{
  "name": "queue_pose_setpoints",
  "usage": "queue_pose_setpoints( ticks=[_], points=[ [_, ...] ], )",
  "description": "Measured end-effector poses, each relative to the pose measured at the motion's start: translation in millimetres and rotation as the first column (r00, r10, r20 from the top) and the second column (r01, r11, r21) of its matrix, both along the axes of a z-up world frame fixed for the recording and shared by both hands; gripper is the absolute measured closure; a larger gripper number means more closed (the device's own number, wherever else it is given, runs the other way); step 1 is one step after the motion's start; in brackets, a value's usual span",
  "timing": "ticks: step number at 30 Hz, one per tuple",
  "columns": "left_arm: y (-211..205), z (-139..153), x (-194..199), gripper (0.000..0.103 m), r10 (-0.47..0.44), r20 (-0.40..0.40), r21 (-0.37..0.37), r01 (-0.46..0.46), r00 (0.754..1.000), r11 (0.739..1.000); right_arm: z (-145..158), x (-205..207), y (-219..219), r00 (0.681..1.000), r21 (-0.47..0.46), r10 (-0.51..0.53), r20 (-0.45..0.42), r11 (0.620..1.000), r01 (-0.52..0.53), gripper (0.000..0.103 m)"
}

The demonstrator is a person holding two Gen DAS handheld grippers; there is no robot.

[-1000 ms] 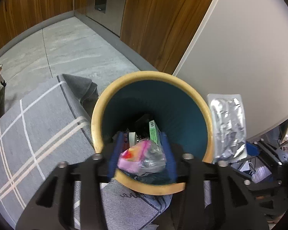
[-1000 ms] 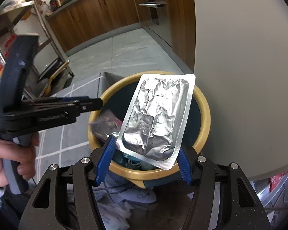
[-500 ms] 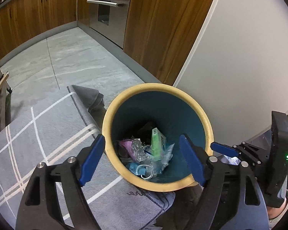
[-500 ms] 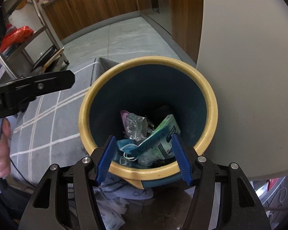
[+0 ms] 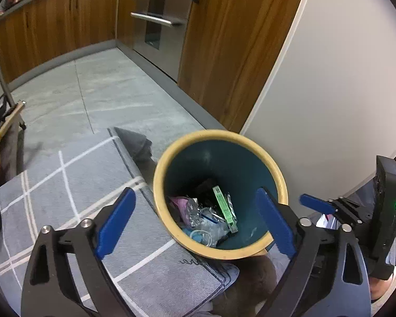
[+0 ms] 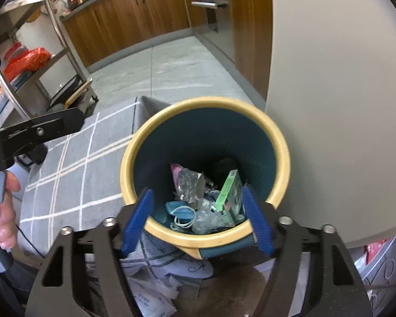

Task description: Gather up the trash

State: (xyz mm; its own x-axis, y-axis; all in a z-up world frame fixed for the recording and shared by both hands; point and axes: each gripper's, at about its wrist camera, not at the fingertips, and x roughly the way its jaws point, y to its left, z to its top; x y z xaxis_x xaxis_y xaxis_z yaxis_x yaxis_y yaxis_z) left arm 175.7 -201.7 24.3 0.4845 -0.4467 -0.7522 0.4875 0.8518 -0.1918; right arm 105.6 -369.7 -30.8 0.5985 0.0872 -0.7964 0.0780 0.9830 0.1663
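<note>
Left hand-held gripper (image 5: 195, 224) above the near rim of the trash bin (image 5: 273, 169), jaws opening, blue pads wide apart, nothing between them; right hand-held gripper (image 6: 196, 219) likewise over the bin's near rim, jaws opening, nothing gripped; bin teal inside with a yellow rim, standing on the floor against a pale wall, beside a grey checked rug (image 5: 66, 185); inside at the bottom: green box (image 6: 227, 192), crinkled clear wrapper (image 6: 187, 185), pink packet (image 5: 180, 203), blue mask with white loops (image 6: 182, 212); crumpled printed paper (image 6: 150, 288) on the floor just below the bin; wooden cabinets (image 5: 52, 31) and a steel oven front (image 5: 158, 21) further back; fingers (image 6: 2, 211) around the left grip handle
</note>
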Motion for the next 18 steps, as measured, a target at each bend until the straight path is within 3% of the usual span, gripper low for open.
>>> queue_pose_setpoints(
  ticks=[11, 18],
  points=[
    [32, 24, -29, 0.006, 0.105, 0.077, -0.015, -0.105, 0.991, 0.994, 27, -27, -20, 0.993, 0.005, -0.070, 0.091, 0.998, 0.070, 0.011],
    [35, 30, -52, 0.006, 0.138, 0.129, -0.005, -0.138, 0.982, 0.990, 45, -44, -20, 0.988, -0.003, -0.070, 0.141, 0.997, 0.071, 0.008]
  ],
)
